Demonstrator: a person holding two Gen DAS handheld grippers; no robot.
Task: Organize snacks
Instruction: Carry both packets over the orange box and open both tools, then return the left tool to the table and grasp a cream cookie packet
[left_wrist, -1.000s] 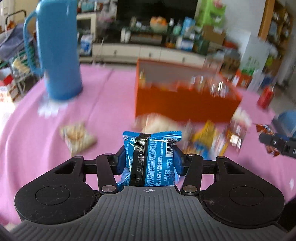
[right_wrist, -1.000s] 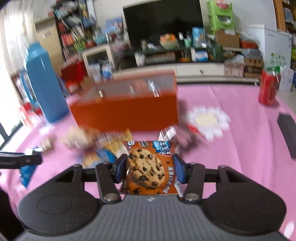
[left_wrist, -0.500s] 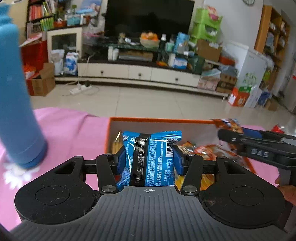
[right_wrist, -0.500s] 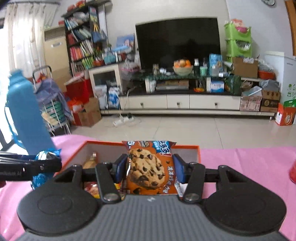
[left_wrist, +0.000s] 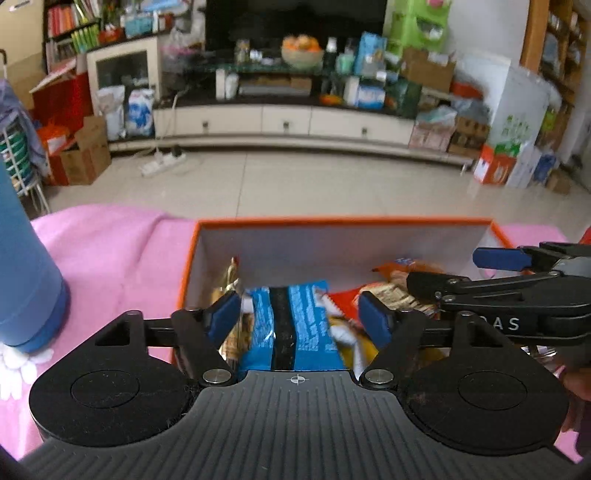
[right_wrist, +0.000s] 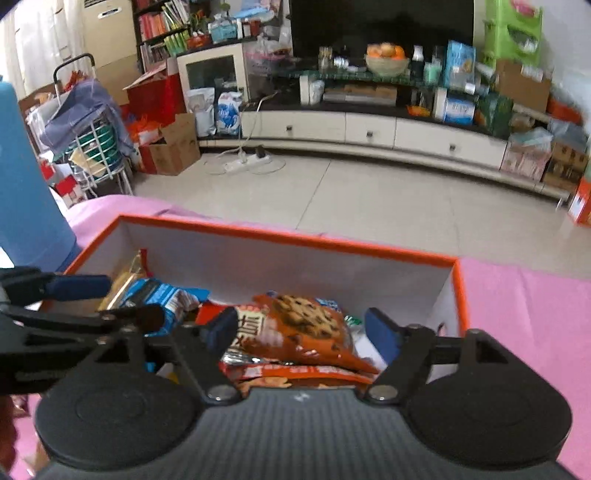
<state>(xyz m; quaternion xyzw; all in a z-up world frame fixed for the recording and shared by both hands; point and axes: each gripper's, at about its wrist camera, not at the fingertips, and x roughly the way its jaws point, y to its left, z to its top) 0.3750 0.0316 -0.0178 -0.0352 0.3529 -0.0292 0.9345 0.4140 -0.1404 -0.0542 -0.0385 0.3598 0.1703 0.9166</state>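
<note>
An orange box (left_wrist: 343, 221) with white inner walls stands on the pink cloth and holds several snack packets. My left gripper (left_wrist: 299, 317) hangs over its left half with its jaws opening. A blue packet (left_wrist: 291, 325) lies between them, and the pads no longer press on it. My right gripper (right_wrist: 301, 330) is over the right half of the box (right_wrist: 280, 236), its jaws opening too. The orange chocolate-chip cookie packet (right_wrist: 303, 325) rests loose between them on top of other packets. The two grippers stand side by side, close together.
A tall blue thermos jug (left_wrist: 26, 277) stands on the pink tablecloth (left_wrist: 110, 251) left of the box, near a white flower-shaped coaster (left_wrist: 14, 363). The table's far edge runs just behind the box. Beyond it are tiled floor and a cluttered TV cabinet.
Both grippers moved forward from the loose snacks on the cloth to above the box. Their jaws, which gripped the blue packet and the cookie packet, have spread, and both packets have dropped into the box.
</note>
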